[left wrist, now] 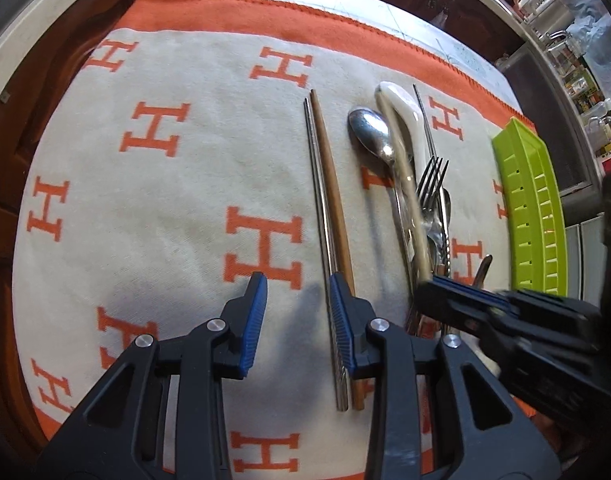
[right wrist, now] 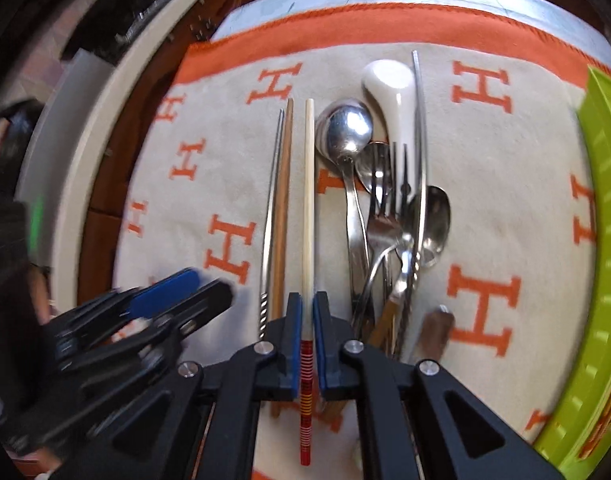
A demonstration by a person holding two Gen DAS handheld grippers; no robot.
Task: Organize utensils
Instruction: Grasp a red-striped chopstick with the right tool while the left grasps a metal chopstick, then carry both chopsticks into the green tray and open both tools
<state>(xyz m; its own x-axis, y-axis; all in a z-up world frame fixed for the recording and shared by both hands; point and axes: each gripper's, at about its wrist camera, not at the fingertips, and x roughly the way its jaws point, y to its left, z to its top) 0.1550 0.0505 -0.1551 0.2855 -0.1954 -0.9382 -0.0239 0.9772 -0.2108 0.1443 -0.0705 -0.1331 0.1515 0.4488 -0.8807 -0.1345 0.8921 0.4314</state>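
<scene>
Right gripper (right wrist: 306, 316) pinching pale chopstick (right wrist: 308, 208), frame centre; left gripper (left wrist: 297, 320) spread, lower centre, beside steel/wood chopsticks (left wrist: 330, 216); green tray (left wrist: 533, 208) right edge.

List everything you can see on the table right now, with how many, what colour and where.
cloth: one, beige with orange H marks and orange border, covering the table
metal chopstick: one, silver, left of the pile, beside the wooden one
wooden chopstick: one, brown, lying against the metal chopstick
bamboo chopstick: one, pale with red-striped end, held off the cloth
ceramic spoon: one, white, far end of the pile
metal spoons: at least three, silver, in the pile
fork: one, silver, in the pile
tray: one, lime green, slotted, right edge of cloth
left gripper: jaws open, above the chopstick pair
right gripper: jaws shut on the bamboo chopstick
</scene>
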